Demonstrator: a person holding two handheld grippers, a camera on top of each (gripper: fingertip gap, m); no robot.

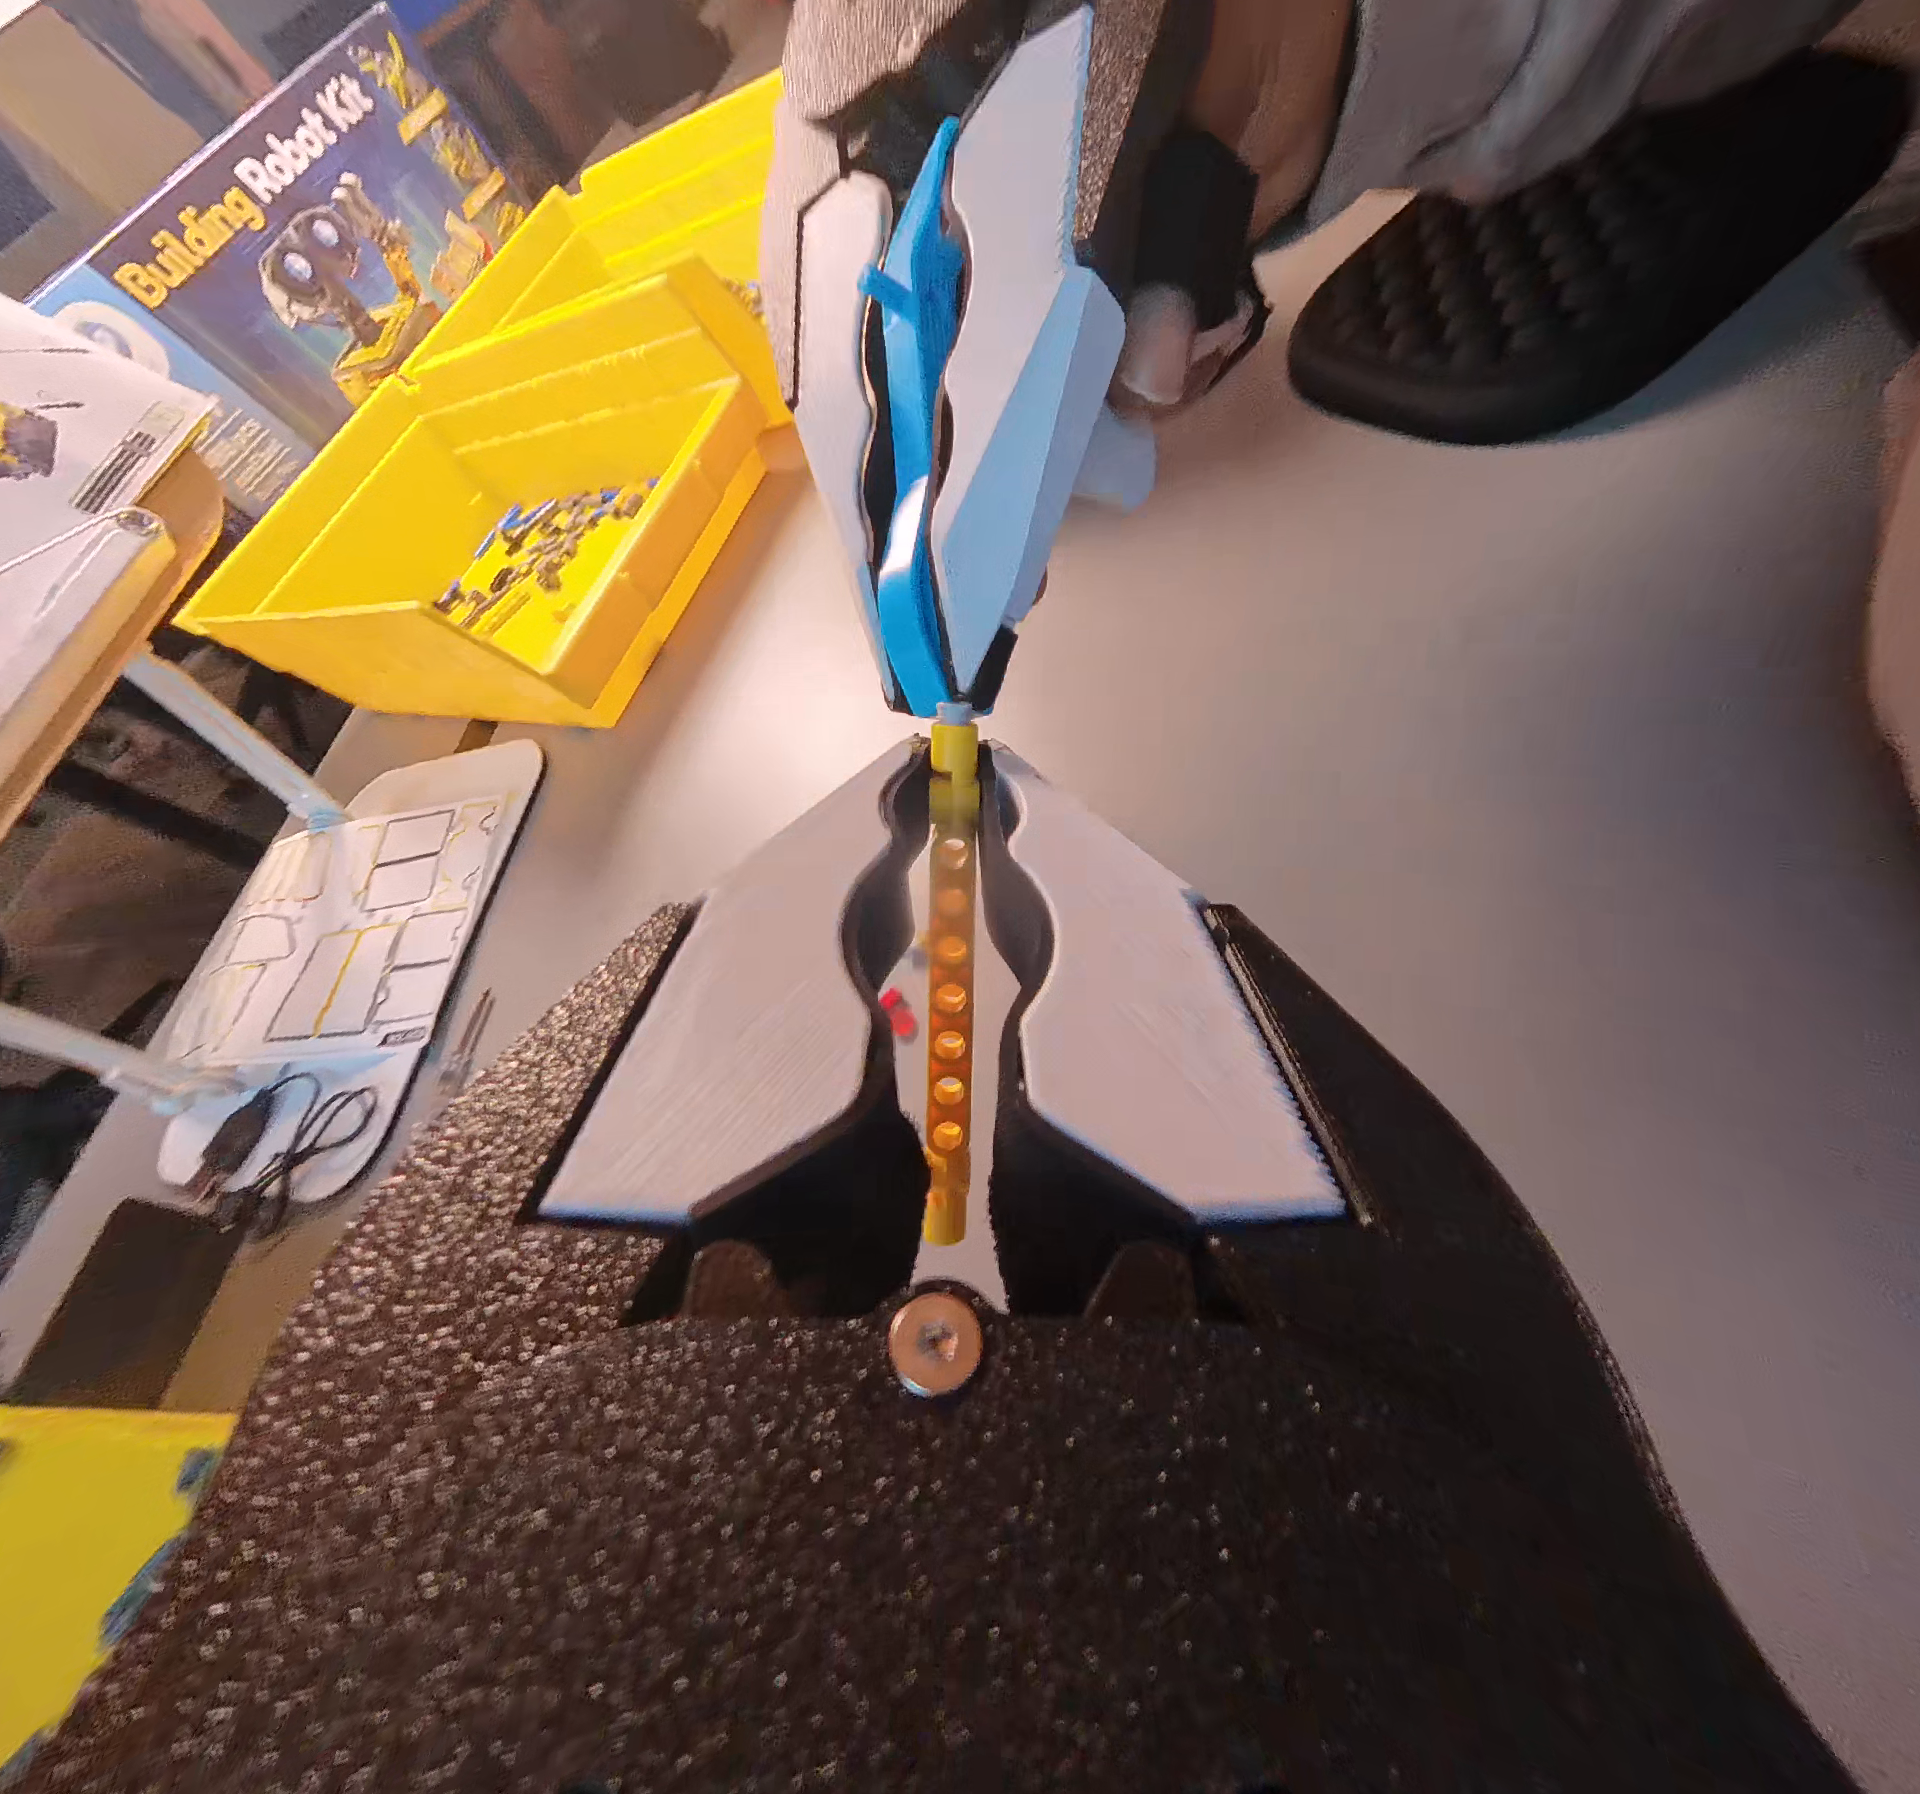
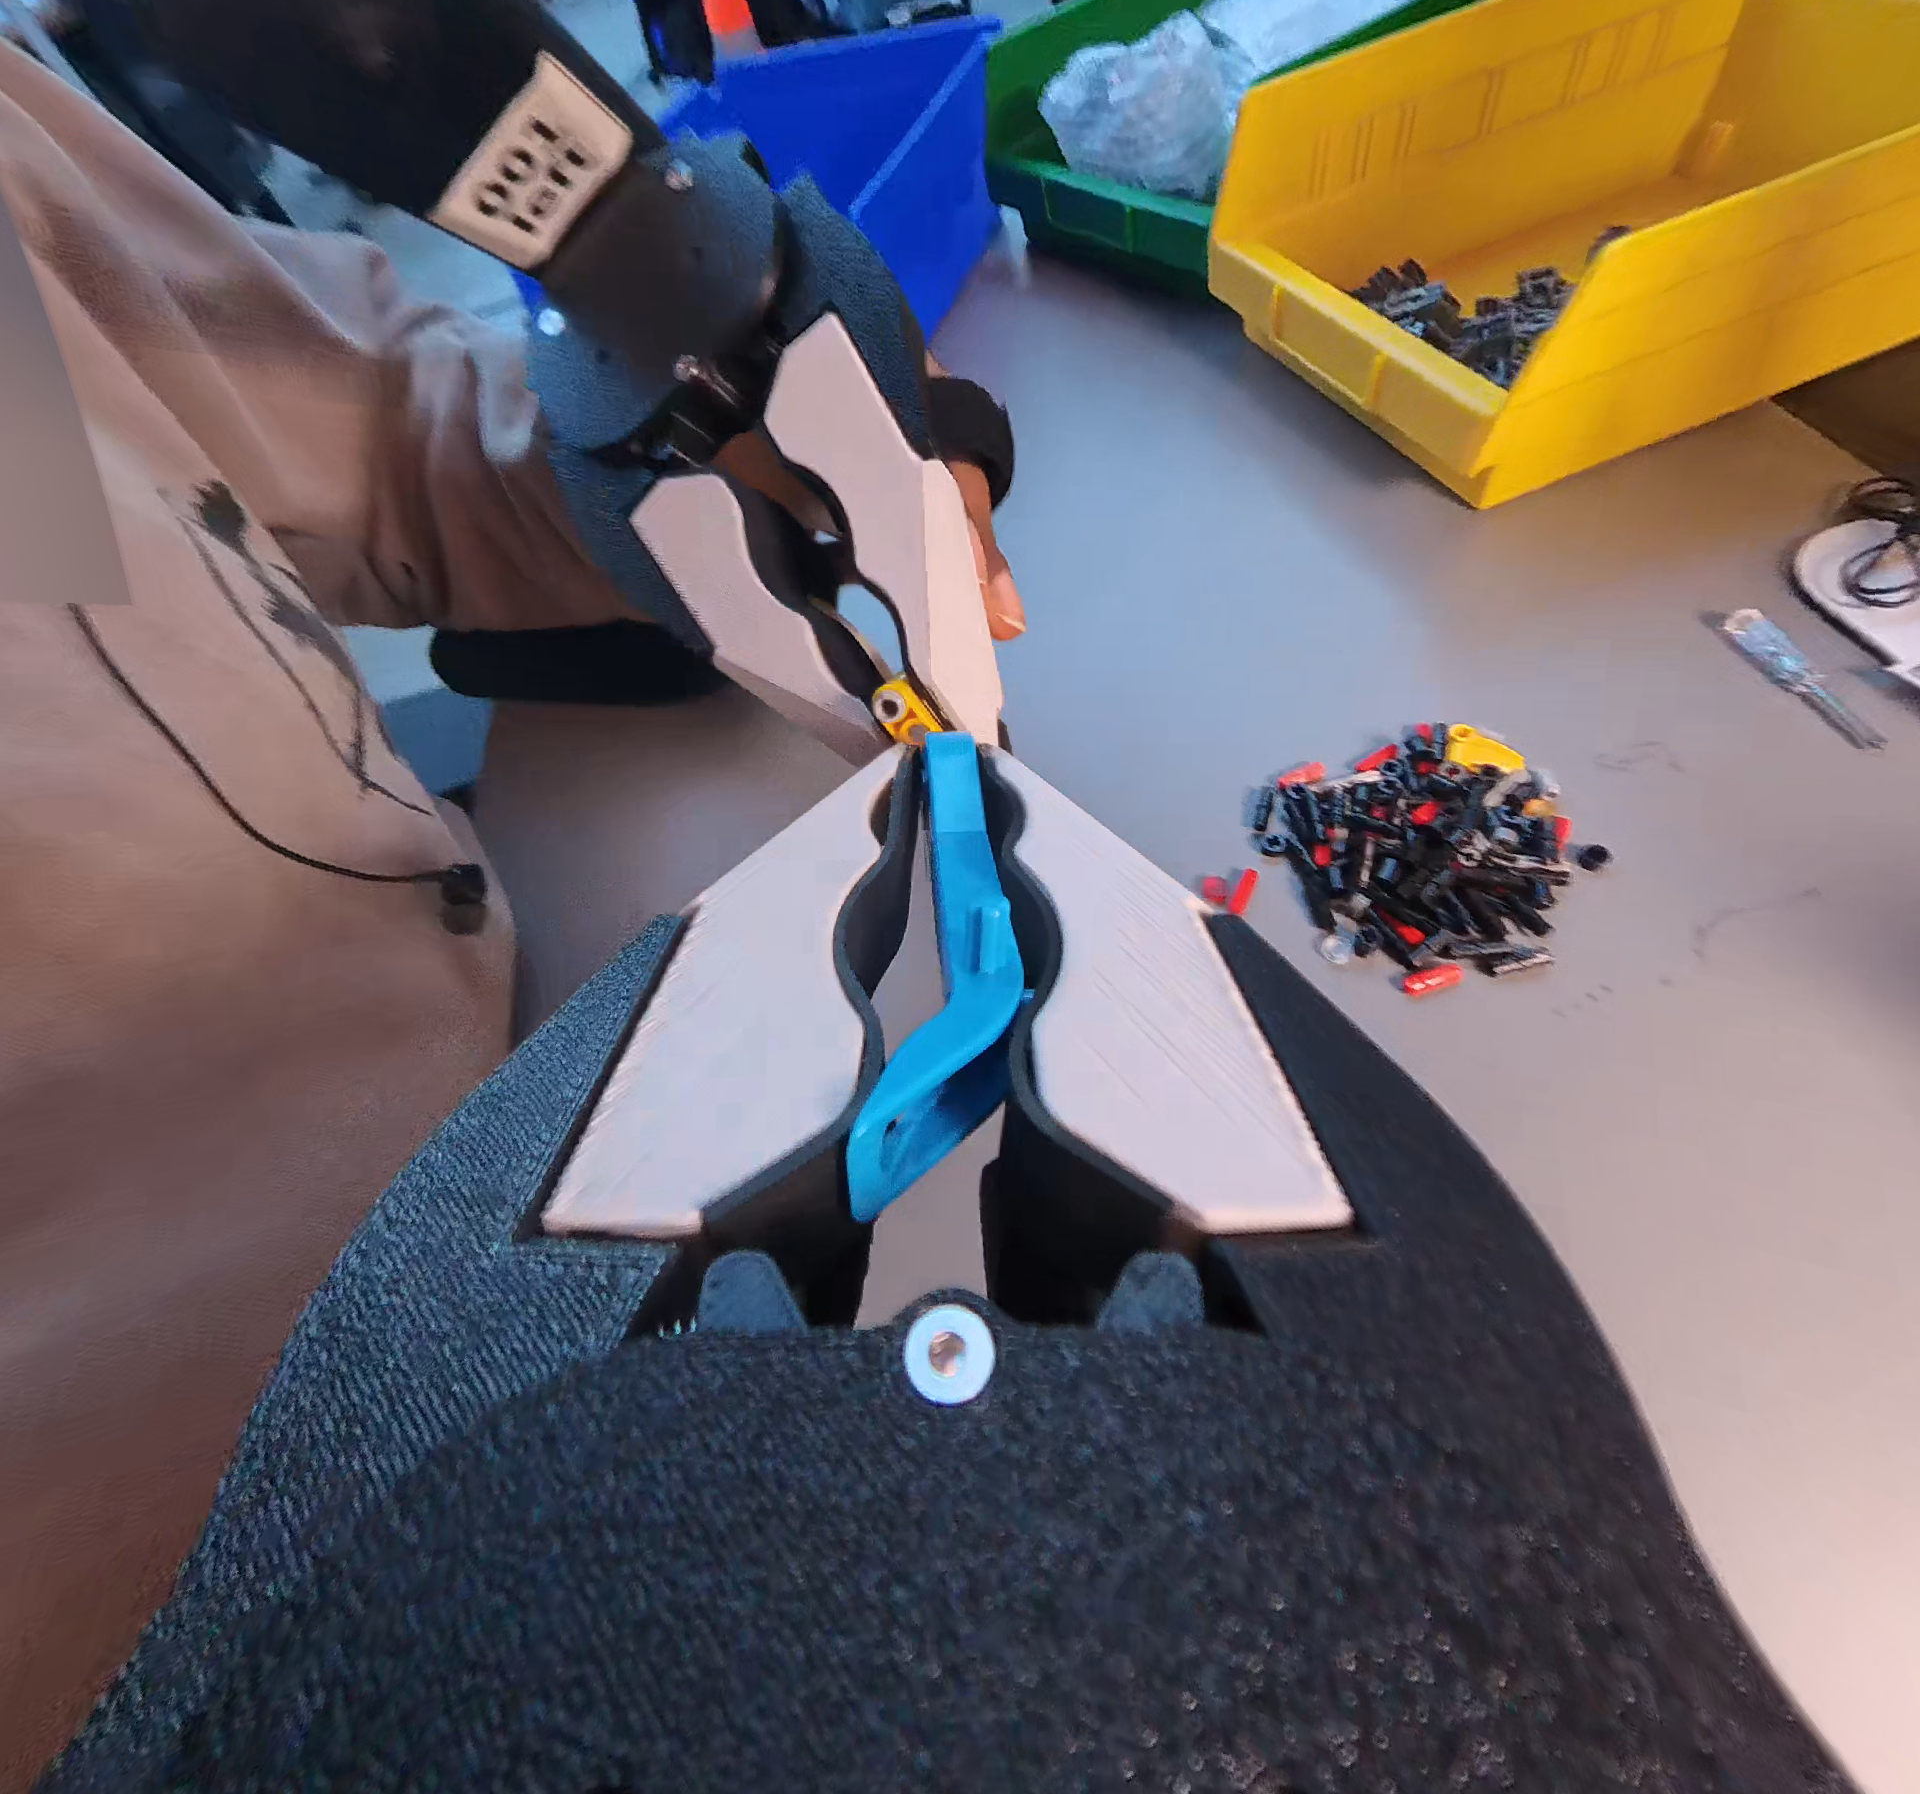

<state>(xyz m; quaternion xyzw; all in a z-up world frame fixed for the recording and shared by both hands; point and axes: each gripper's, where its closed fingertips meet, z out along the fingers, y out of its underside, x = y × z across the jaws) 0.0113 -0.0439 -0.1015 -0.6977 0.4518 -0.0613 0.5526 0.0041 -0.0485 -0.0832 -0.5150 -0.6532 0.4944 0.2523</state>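
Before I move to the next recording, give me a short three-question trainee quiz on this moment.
1. True or false: the left tool is shut on the yellow beam.
2. What does the right tool hold? A) a red peg B) the blue lever piece C) nothing
3. Fill in: the loose heap of black and red small parts lies on the ____, not in the yellow bin.

Key: 1 true. 2 B. 3 table; the heap sits to the right of both tools, apart from them.
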